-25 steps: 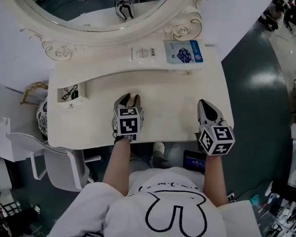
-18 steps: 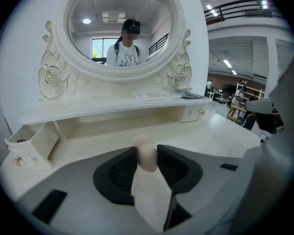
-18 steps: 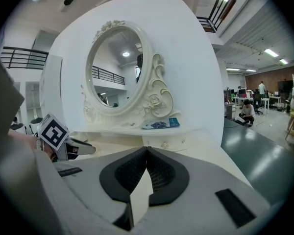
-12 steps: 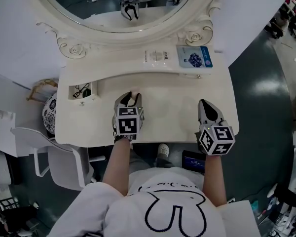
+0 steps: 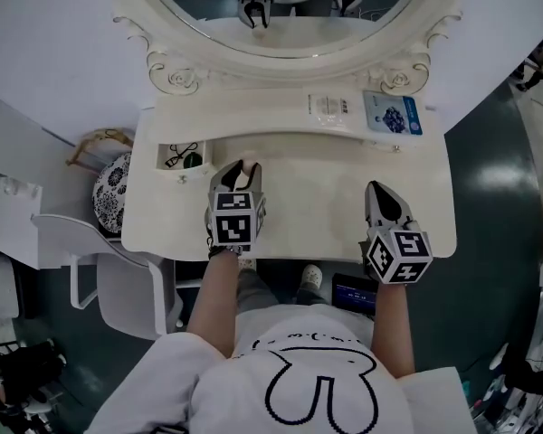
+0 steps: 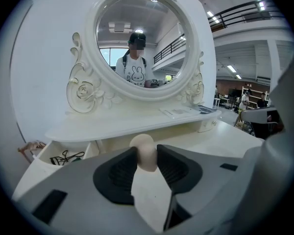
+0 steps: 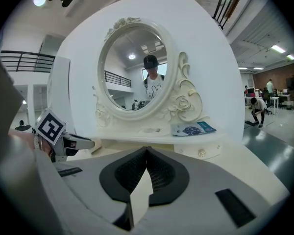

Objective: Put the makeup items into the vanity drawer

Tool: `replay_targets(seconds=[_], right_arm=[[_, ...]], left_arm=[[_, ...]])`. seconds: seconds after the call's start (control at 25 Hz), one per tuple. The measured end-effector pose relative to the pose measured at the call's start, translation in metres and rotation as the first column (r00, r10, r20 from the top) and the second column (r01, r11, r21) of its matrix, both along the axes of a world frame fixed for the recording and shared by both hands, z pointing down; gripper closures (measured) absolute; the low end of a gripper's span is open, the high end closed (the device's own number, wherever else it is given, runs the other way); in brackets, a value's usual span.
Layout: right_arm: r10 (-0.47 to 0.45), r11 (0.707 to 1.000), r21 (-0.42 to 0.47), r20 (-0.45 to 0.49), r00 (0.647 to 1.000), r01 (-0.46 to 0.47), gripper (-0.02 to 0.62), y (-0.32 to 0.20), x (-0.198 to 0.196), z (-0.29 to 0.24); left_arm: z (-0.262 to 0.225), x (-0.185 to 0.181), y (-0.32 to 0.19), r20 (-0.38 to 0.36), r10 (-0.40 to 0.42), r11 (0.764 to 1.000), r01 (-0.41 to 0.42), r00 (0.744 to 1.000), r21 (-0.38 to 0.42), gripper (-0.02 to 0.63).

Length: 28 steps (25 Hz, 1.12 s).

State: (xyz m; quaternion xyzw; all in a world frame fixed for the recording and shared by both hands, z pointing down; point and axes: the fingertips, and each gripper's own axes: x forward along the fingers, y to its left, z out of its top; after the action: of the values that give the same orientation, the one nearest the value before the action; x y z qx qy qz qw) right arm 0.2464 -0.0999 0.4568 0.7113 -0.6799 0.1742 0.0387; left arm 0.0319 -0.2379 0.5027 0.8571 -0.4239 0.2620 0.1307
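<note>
Left gripper has neared the drawer, fingers clamping a beige sponge; right gripper has fingers closed

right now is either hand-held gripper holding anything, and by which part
The left hand-held gripper clamps a beige egg-shaped sponge by its sides, its rounded top poking past the jaws. The right hand-held gripper is shut and empty.

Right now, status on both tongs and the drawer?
Left tongs shut on beige makeup sponge. Right tongs shut, empty. Drawer open at left, few items inside; nothing in the way.
</note>
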Motion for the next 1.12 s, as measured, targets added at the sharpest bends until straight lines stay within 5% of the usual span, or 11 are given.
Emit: replay_targets(seconds=[0.68, 0.92, 1.12], right_arm=[[-0.127, 0.992, 0.029, -0.002, 0.992, 0.127, 0.584, -0.078, -0.105, -0.016], [-0.126, 0.992, 0.02, -0.011, 0.992, 0.126, 0.584, -0.096, -0.124, -0.015], [-0.11, 0.994, 0.016, -0.025, 0.994, 0.11, 0.584, -0.108, -0.13, -0.016]], left_arm=[[-0.02, -0.122, -0.05, 0.008, -0.111, 0.994, 0.111, 0.994, 0.023, 0.456], [-0.015, -0.137, -0.068, 0.008, -0.081, 0.997, 0.081, 0.997, -0.001, 0.451], [-0.006, -0.135, -0.078, 0.048, 0.027, 1.0, -0.027, 0.998, 0.002, 0.445]])
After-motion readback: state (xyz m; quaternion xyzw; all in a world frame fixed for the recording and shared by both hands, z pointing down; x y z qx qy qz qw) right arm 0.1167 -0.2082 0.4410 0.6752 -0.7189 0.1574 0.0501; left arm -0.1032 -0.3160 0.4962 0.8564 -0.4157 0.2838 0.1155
